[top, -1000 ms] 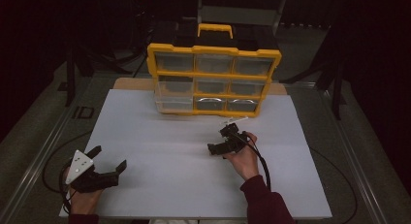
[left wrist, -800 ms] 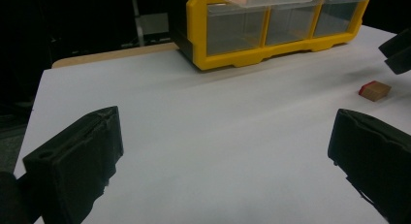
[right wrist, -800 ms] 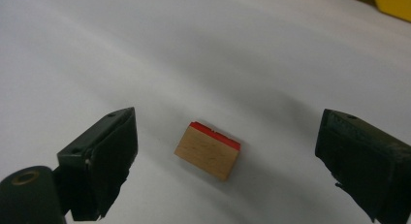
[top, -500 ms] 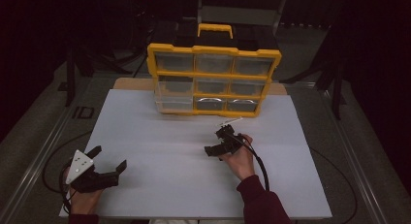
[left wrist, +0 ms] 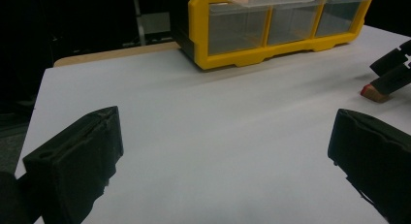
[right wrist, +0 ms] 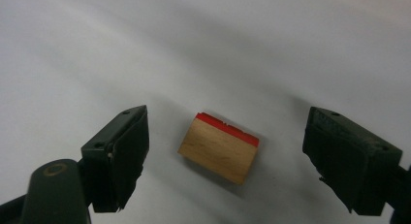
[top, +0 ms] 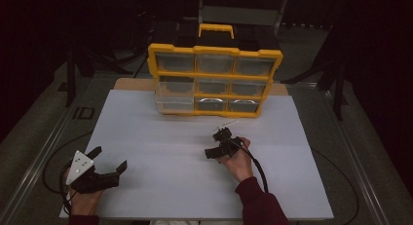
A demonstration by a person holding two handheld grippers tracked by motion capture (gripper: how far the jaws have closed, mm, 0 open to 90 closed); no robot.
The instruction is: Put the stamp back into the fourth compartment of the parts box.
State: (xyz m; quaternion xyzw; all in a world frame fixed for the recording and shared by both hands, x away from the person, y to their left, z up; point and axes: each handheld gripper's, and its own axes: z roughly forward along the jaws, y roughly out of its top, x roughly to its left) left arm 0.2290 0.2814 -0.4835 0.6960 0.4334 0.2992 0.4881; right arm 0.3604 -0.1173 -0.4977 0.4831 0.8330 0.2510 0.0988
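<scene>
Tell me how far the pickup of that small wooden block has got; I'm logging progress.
Done: the right hand-held gripper is lowered over the red-edged wooden block, which lies between its jaws. In hand: the jaws have just been closing but remain clear of the block on the white table. Left: gripping and lifting. The left hand-held gripper rests open, and the yellow drawer organizer stands behind.

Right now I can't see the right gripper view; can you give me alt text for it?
A small wooden block with one red edge lies on the white table, between the right gripper's two black jaws, which have just been closing but stand apart from it on both sides.
</scene>
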